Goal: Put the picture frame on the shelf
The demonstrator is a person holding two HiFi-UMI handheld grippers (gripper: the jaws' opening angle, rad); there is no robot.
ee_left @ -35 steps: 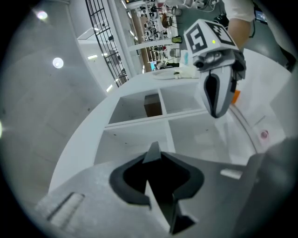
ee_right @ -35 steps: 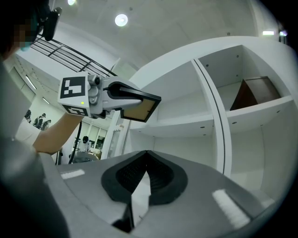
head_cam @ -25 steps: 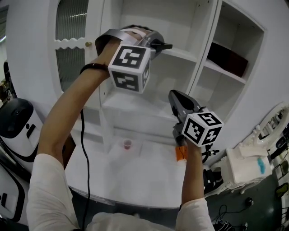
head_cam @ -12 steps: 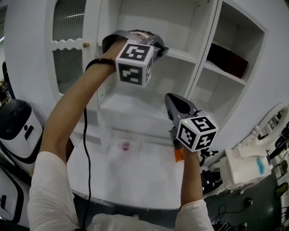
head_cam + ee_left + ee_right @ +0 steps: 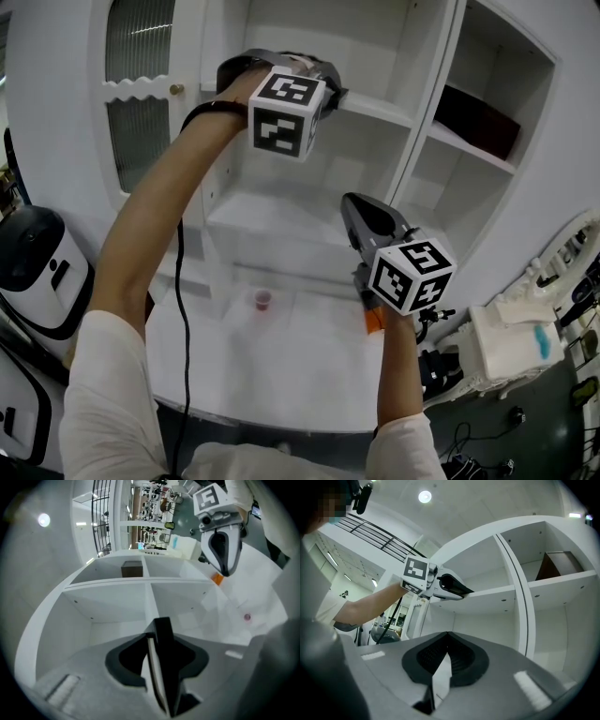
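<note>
- Picture frame [image 5: 161, 667] stands edge-on between the jaws of my left gripper [image 5: 158, 637], lower centre of the left gripper view. Those jaws are opening, with dark gaps on either side of it.
- Its long axis runs along my jaws, pointing into the shelf [image 5: 112, 603] bay straight ahead, at the board's front lip.
- My right gripper [image 5: 446, 639], jaws closed and empty, hangs lower, well apart from the shelf. The left is nearer.
</note>
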